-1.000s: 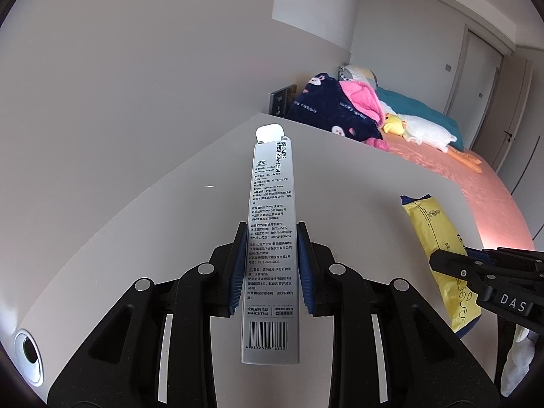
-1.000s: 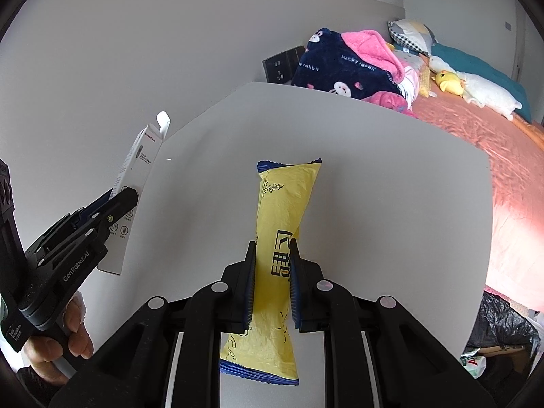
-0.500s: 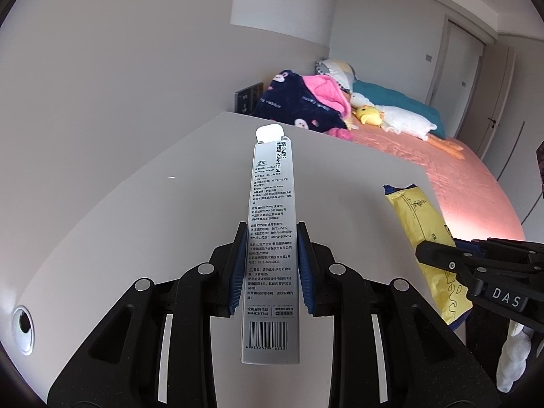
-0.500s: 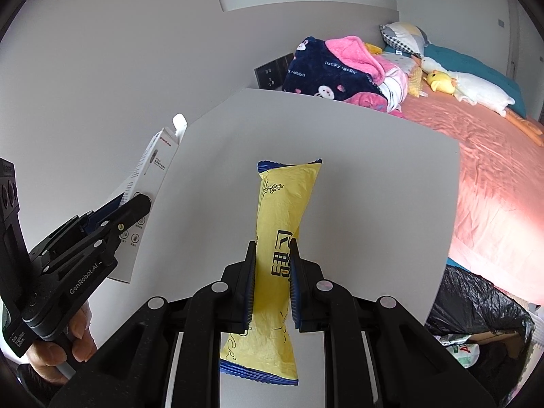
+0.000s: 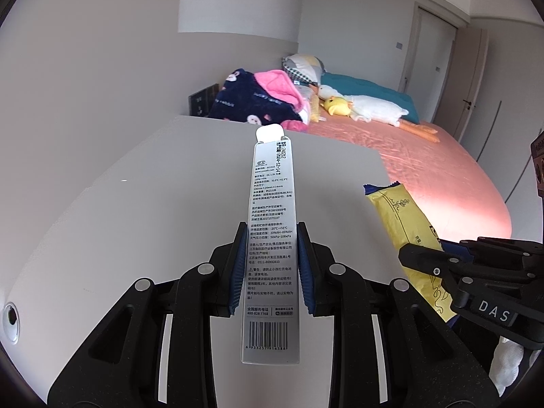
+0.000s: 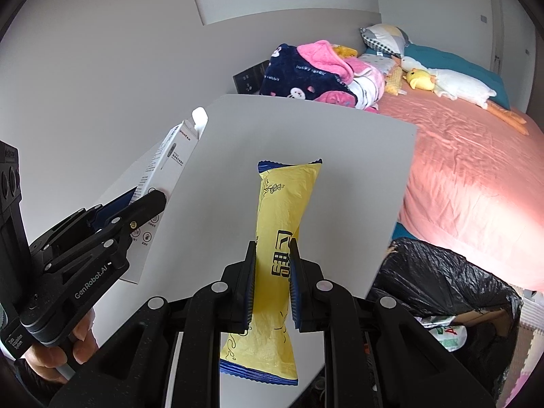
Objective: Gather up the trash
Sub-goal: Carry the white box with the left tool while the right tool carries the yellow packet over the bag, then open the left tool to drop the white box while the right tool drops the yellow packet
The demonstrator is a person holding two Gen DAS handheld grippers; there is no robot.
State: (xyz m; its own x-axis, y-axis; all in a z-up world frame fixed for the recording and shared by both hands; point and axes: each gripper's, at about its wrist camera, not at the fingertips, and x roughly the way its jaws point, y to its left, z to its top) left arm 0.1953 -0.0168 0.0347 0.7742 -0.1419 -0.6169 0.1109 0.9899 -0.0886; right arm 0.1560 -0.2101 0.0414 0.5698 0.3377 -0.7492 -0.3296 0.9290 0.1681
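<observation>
A bedroom is surrounding the grey worktop. At nine o'clock the left hand-held gripper is clamping a slim white carton; centrally the right hand-held gripper is pinching a yellow wrapper. The black bin bag is waiting at four o'clock, so swinging both over its mouth before releasing looks wise.

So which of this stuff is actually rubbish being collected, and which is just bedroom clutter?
Part of the job:
- white carton in the left gripper
- yellow wrapper in the right gripper
- black bin bag

Just lying about:
- goose plush
- navy blanket
- pillow
- table
</observation>
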